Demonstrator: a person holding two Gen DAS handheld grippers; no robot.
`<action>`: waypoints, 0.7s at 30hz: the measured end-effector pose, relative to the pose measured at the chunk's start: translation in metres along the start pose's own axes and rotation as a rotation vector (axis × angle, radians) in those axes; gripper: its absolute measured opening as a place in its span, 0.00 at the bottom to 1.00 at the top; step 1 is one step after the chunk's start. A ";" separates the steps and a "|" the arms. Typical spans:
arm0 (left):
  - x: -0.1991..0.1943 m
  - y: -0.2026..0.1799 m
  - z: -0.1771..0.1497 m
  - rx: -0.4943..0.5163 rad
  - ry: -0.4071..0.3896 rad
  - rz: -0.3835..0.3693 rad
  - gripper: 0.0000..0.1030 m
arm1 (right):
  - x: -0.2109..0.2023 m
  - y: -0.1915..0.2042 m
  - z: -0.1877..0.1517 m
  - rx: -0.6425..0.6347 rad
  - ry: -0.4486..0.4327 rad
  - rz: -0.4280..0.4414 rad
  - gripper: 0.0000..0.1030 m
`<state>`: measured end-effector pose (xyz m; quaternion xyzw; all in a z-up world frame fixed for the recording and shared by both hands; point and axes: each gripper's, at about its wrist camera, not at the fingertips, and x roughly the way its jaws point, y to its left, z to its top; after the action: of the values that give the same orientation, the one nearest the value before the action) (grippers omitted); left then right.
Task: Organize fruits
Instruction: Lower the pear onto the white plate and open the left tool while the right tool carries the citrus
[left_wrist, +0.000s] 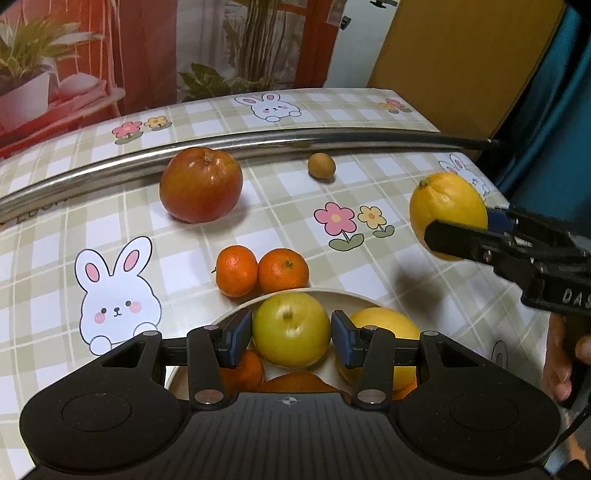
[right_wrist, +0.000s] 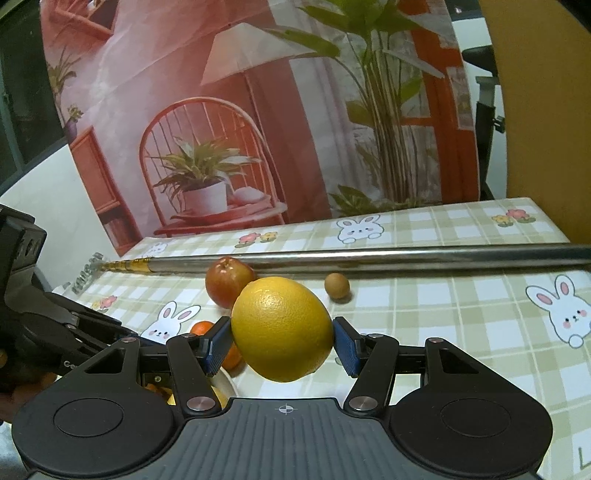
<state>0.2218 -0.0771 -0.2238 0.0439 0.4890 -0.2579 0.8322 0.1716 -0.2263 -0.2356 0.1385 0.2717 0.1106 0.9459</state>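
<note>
My left gripper (left_wrist: 290, 338) is shut on a yellow-green apple (left_wrist: 291, 328), holding it over a cream bowl (left_wrist: 236, 311). The bowl holds a yellow citrus (left_wrist: 388, 325) and orange fruit (left_wrist: 245, 371). My right gripper (right_wrist: 282, 338) is shut on a large yellow citrus (right_wrist: 282, 328), held above the tablecloth to the right of the bowl; the left wrist view shows that citrus (left_wrist: 445, 206) at the right. Two tangerines (left_wrist: 236, 271) (left_wrist: 282, 271) lie just beyond the bowl. A red apple (left_wrist: 201, 184) and a small brown fruit (left_wrist: 321, 166) lie farther back.
A long metal pole (left_wrist: 258, 138) lies across the table behind the fruit. The checked tablecloth (left_wrist: 147, 221) with rabbits and flowers ends at the right edge near a person's hand (left_wrist: 561, 354). A printed backdrop (right_wrist: 221, 129) stands behind the table.
</note>
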 end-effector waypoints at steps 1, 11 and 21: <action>0.000 0.002 0.000 -0.012 -0.004 -0.011 0.48 | 0.000 0.001 0.000 0.005 0.002 -0.001 0.53; -0.034 0.009 -0.001 -0.072 -0.110 0.001 0.53 | -0.010 0.013 0.000 0.005 0.016 -0.014 0.53; -0.103 0.029 -0.036 -0.191 -0.262 0.171 0.57 | -0.026 0.050 -0.002 -0.029 0.037 0.043 0.53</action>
<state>0.1673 -0.0008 -0.1615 -0.0278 0.3930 -0.1422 0.9081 0.1422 -0.1869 -0.2084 0.1283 0.2846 0.1374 0.9400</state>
